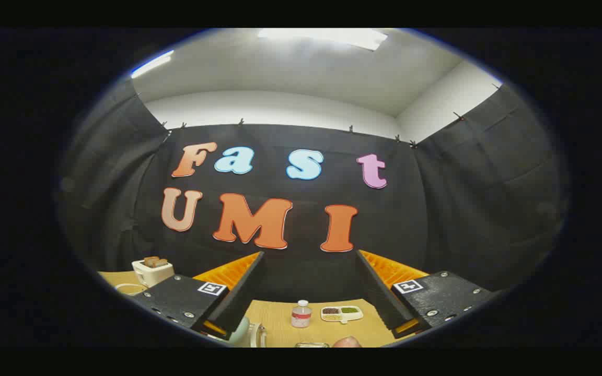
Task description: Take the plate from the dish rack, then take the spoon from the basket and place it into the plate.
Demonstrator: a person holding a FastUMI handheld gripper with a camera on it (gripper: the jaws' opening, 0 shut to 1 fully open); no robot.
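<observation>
The gripper [309, 308] is held up and level, its two fingers spread wide apart with nothing between them; each finger [238, 292] rises from the lower part of the frame, one left of centre and one right of centre.

Nearest, at the very bottom of the frame between the fingers, a small rounded pinkish thing [347, 342] and the top of a clear thing [311, 344] just left of it peek up; what they are cannot be told. Beside the left finger's base, low in the frame, sits a pale green and white item [246, 334], partly hidden.

A little farther on the tan table [280, 318], in the gap between the fingers, stands a small clear bottle [301, 314] with a white cap and a reddish label. Just right of it lies a white divided tray [341, 313] with dark, green and pale fillings.

At lower left, beyond the left finger, a white toaster [152, 271] holds brown slices, with a pale round rim [129, 288] just in front of it.

Plate, dish rack, basket and spoon cannot be made out here.

Farthest back hangs the black cloth wall [437, 209], with a white ceiling and lights [327, 37] at the top of the frame.
</observation>
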